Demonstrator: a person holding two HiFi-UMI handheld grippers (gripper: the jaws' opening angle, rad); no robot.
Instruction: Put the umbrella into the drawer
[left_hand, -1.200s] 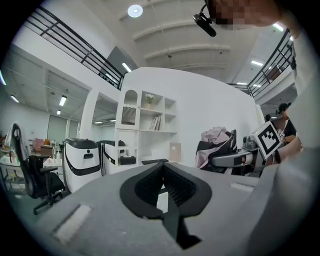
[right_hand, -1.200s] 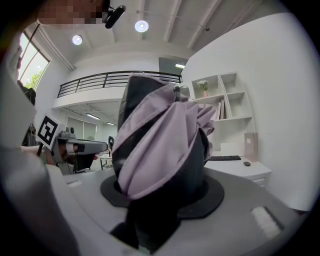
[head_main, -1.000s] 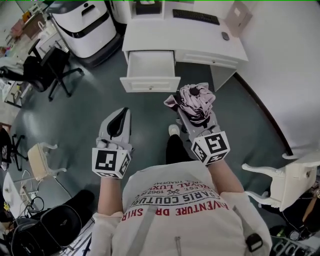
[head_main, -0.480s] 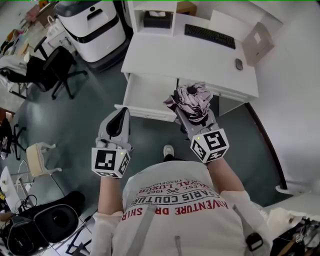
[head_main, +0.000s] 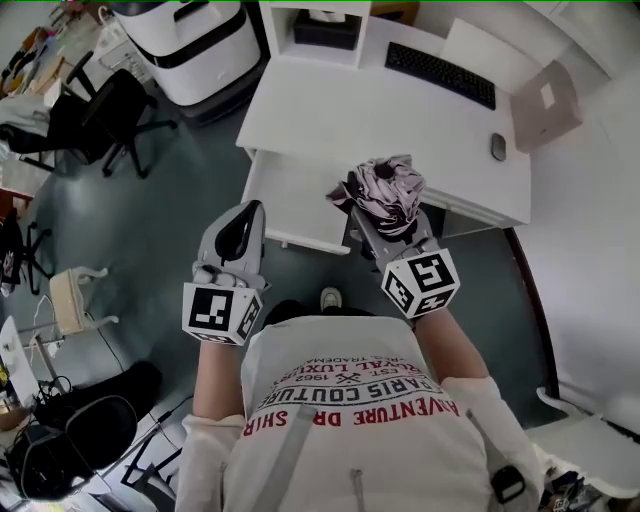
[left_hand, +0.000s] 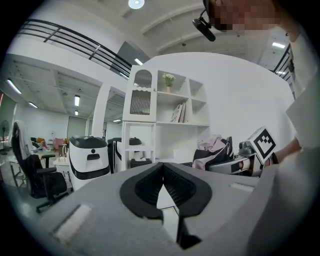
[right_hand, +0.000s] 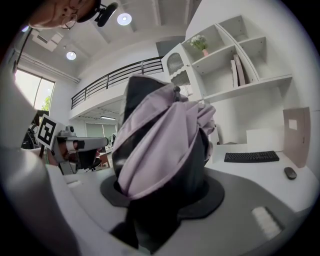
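Two grippers are up in front of the white desk (head_main: 330, 100), and only one has work. The right gripper (head_main: 385, 228) is clamped on the folded umbrella (head_main: 382, 190), a bunched bundle of lilac and black fabric that sticks out past the jaws. In the head view it hangs in the air over the right front corner of the open drawer (head_main: 290, 195), not yet inside. The left gripper (head_main: 248, 218) has its jaws drawn together at the tips with nothing between them, and it sits off the drawer's left front corner.

The step in hand looks like the carry-in. To do it well, I would bring the umbrella over the middle of the drawer's bare floor rather than its right edge, since the loose folds could snag the drawer's rim or the desk's front edge. Turn the bundle so its long side runs along the drawer's width (how deep the drawer is cannot be judged from here). Lower it until it rests on the floor before easing the jaws apart, because a drop could let the canopy spring open. Any fabric standing above the rim should be tucked down, which is a fair job for the idle left gripper. The keyboard (head_main: 440, 72) and mouse (head_main: 498, 147) lie toward the desk's back right, well clear of the path.
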